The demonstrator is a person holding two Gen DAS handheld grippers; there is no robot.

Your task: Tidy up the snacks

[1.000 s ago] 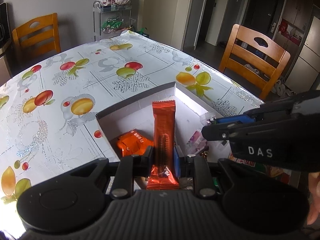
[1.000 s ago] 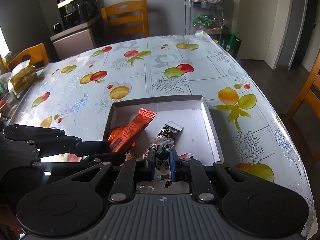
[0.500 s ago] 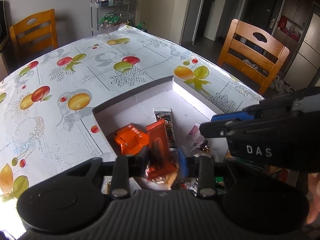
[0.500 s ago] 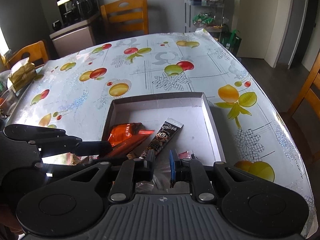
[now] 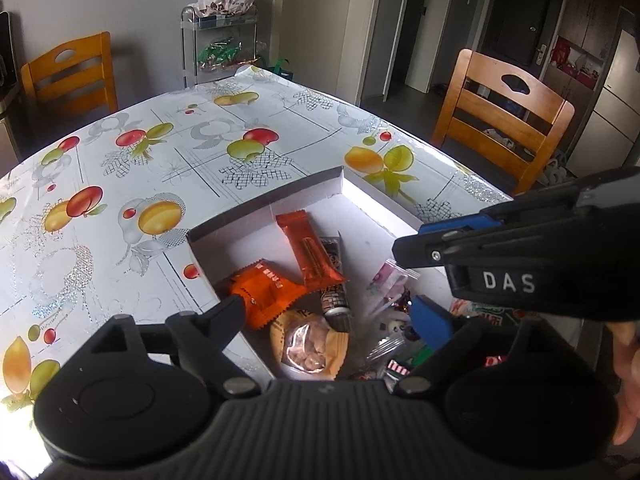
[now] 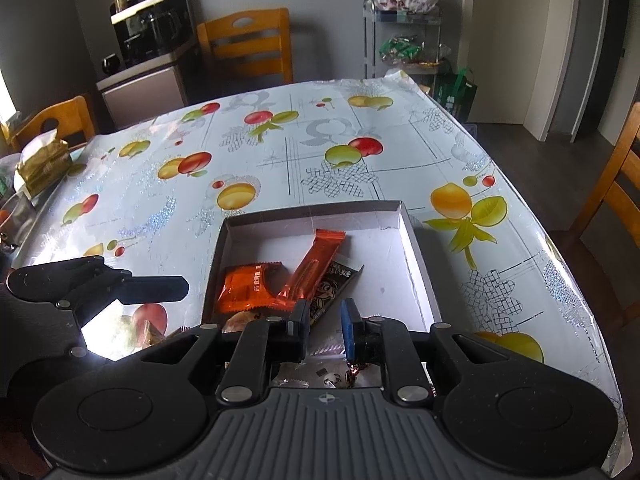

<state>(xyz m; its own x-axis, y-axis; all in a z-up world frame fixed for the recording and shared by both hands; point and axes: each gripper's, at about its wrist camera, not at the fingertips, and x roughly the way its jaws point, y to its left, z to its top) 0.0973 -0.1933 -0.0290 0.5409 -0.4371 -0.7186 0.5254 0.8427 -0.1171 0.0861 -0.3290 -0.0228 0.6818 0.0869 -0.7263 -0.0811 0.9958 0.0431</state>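
Note:
A shallow white box (image 5: 360, 196) (image 6: 420, 272) sits on the table. In it lie a long orange bar (image 5: 310, 250) (image 6: 316, 266), an orange packet (image 5: 268, 292) (image 6: 248, 290) and a dark cartoon-print bar (image 5: 334, 280) (image 6: 332, 284). A nut pouch (image 5: 308, 344) and small wrapped sweets (image 5: 390, 284) lie at its near end. My left gripper (image 5: 332, 316) is open and empty above the near end. My right gripper (image 6: 325, 326) is open a little and empty; it also shows in the left wrist view (image 5: 520, 252).
The table wears a fruit-print cloth (image 6: 320, 140). Wooden chairs (image 5: 500, 120) stand around it. A wire rack with snack bags (image 5: 220, 40) stands beyond the far edge. A tissue pack (image 6: 40, 164) lies at the left edge. More packets (image 5: 492, 320) lie by the box.
My left gripper opened and let go of the long orange bar, which now lies in the box. My right gripper let go of the dark cartoon bar and drew back.

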